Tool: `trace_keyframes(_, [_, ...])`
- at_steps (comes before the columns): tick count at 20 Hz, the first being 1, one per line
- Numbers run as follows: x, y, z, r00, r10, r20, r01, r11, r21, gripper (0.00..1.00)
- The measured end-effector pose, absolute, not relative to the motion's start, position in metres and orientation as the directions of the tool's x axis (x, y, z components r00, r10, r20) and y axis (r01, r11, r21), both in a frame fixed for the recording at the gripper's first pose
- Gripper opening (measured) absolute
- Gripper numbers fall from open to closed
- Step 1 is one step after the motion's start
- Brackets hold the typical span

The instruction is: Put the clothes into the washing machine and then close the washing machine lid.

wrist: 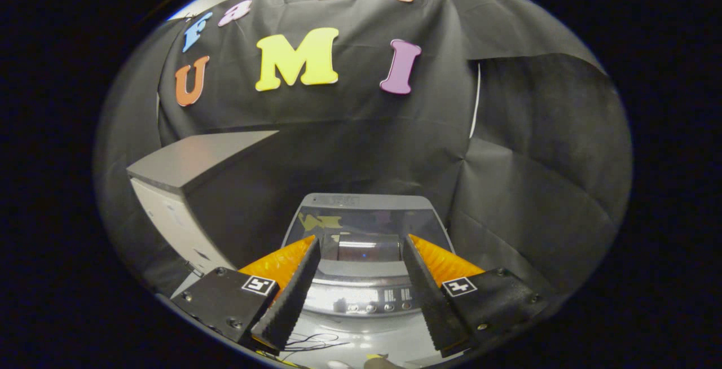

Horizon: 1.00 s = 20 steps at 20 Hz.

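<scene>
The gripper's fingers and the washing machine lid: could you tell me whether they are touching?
Apart. In the gripper view the gripper is open and holds nothing, and the washing machine lid lies shut beyond and below the fingertips.

The washing machine (361, 279) is a grey top-loader standing against the black cloth wall. Its dark glass lid (364, 228) lies flat and closed, mirroring light. Nearer than the lid, along the machine's front edge, runs a silver control panel (366, 300) with small buttons.
</scene>
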<state>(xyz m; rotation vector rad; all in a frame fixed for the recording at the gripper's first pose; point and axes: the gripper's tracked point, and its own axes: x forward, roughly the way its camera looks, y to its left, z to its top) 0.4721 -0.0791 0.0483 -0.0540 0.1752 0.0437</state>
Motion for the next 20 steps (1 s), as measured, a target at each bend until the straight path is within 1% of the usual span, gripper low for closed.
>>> trace_keyframes(5, [0.429,-0.066,0.050,0.993,0.006,-0.114,-0.011,0.999,-0.037,0.93])
trace_keyframes(7, [0.414,-0.061,0.050,0.996,0.008,-0.092,-0.012,0.999,-0.042,0.96])
trace_keyframes(12, [0.381,-0.050,0.051,0.997,0.016,-0.073,-0.018,1.000,-0.021,0.97])
trace_keyframes(17, [0.364,-0.041,0.050,0.998,0.039,-0.048,-0.040,0.999,-0.029,0.98])
trace_keyframes(20, [0.362,-0.041,0.048,0.999,0.026,-0.037,-0.027,0.999,-0.025,0.98])
